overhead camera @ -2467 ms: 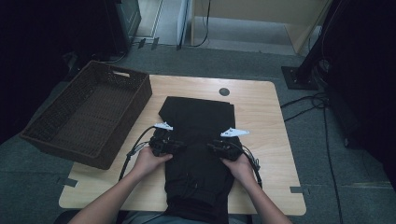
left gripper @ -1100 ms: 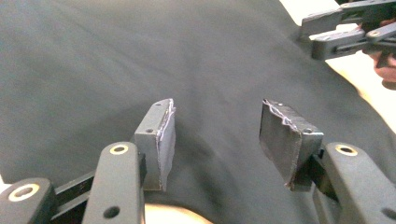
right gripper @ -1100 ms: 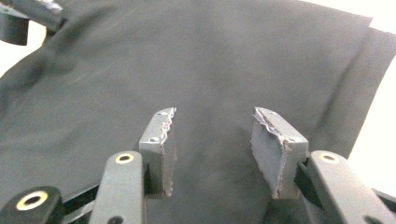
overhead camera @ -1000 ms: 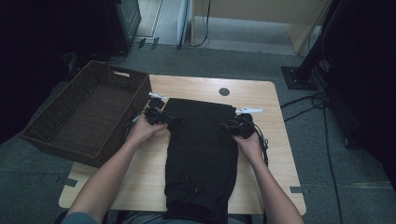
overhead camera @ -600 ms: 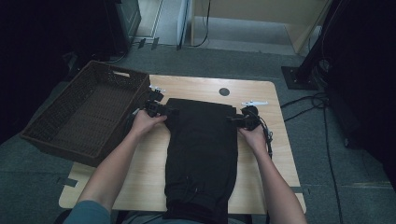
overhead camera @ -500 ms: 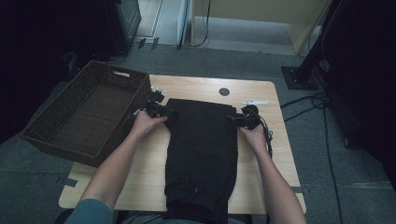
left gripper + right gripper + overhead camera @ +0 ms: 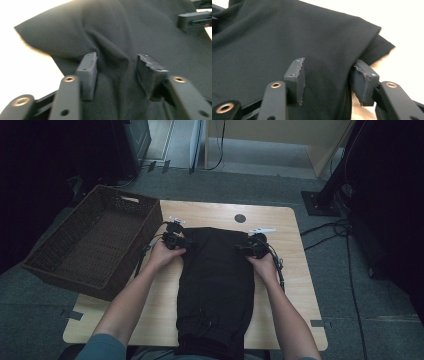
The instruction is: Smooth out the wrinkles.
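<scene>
Grey carpet surrounds the wooden table (image 7: 290, 270); a wicker basket (image 7: 95, 245) sits at its left edge. Black trousers (image 7: 217, 280) lie folded lengthwise down the middle, so further folding and probably the basket remain. Both hands reach forward to the far corners. The left gripper (image 7: 117, 72) and right gripper (image 7: 328, 75) have just been closing, cloth bunched between jaws apparently not yet pinched.

- A dark brown woven wicker basket (image 7: 75, 265), rectangular, sits at the table's left edge, overhanging it.
- The light wooden table (image 7: 290, 285) has a small round black spot (image 7: 240, 218) near its far edge.
- Black cables (image 7: 345, 245) trail across grey carpet (image 7: 370, 320).
</scene>
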`<state>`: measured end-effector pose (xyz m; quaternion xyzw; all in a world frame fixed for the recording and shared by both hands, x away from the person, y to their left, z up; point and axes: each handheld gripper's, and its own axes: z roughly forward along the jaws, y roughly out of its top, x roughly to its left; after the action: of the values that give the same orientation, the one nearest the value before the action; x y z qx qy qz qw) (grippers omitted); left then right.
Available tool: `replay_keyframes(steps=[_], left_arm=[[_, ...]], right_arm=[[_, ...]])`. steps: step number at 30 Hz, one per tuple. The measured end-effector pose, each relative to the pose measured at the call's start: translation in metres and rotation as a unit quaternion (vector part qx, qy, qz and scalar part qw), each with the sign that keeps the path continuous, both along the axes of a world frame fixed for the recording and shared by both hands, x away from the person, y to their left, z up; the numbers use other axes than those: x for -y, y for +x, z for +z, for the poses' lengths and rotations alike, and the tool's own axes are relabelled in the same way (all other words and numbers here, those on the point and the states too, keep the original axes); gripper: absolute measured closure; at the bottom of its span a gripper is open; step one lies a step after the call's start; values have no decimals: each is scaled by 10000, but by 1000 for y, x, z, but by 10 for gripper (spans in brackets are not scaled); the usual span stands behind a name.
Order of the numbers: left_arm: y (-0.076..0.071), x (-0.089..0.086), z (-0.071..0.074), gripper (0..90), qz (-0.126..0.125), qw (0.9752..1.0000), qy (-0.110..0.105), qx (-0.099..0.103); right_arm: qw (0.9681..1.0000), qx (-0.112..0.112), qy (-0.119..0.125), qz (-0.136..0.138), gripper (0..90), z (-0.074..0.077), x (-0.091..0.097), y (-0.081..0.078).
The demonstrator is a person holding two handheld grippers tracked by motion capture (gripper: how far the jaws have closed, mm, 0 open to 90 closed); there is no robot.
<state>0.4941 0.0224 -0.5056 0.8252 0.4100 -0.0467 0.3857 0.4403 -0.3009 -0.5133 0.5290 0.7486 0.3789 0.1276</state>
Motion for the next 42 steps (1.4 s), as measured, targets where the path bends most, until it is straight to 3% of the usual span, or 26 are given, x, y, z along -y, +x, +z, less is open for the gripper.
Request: replay_keyframes(steps=[4,6,7,9,10,12,13,17,19,20,21,23,27,30,37,42], left_arm=[[-3,6,-4,736,-75,9998,-66,-147],[-3,6,-4,806,-84,9997,-86,-229],[-2,5,-3,822,-38,9994,-120,-315],[-1,4,-2,834,-7,9994,-125,-326],[0,3,2,837,22,9995,-106,-297],[3,2,12,839,27,9997,-126,-209],[5,2,18,839,91,9996,-218,-180],[11,1,53,840,233,9982,-499,245],[12,0,80,840,305,9949,-653,709],[12,0,80,840,305,9949,-653,709],[10,-2,100,839,370,9894,-785,1160],[7,-5,109,837,358,9865,-784,1390],[2,-12,99,837,307,9910,-684,1106],[-12,-18,92,837,161,9940,-652,866],[-59,-27,84,836,-183,9950,-733,651],[-96,-30,57,832,-437,9965,-588,409]], right_arm=[[9999,96,75,16,697,-3,-13,-1],[9999,71,111,31,746,-3,-15,-2],[9999,-41,73,72,825,-2,-18,-1],[9999,-114,85,45,836,0,-18,-1],[9994,-290,192,-31,847,5,-16,2],[9992,-253,273,-130,850,13,-12,4],[9993,-123,290,-181,851,21,-9,7],[9989,215,362,-195,852,54,-5,15],[9979,491,371,-202,852,81,-6,19],[9979,491,371,-202,852,81,-6,19],[9947,920,418,-204,851,108,-5,21],[9924,1147,406,-208,851,120,-5,20],[9947,964,335,-131,851,115,-6,15],[9951,887,436,-27,851,106,-6,1],[9949,733,593,357,850,97,-7,-53],[9952,462,675,541,848,78,-9,-93]])
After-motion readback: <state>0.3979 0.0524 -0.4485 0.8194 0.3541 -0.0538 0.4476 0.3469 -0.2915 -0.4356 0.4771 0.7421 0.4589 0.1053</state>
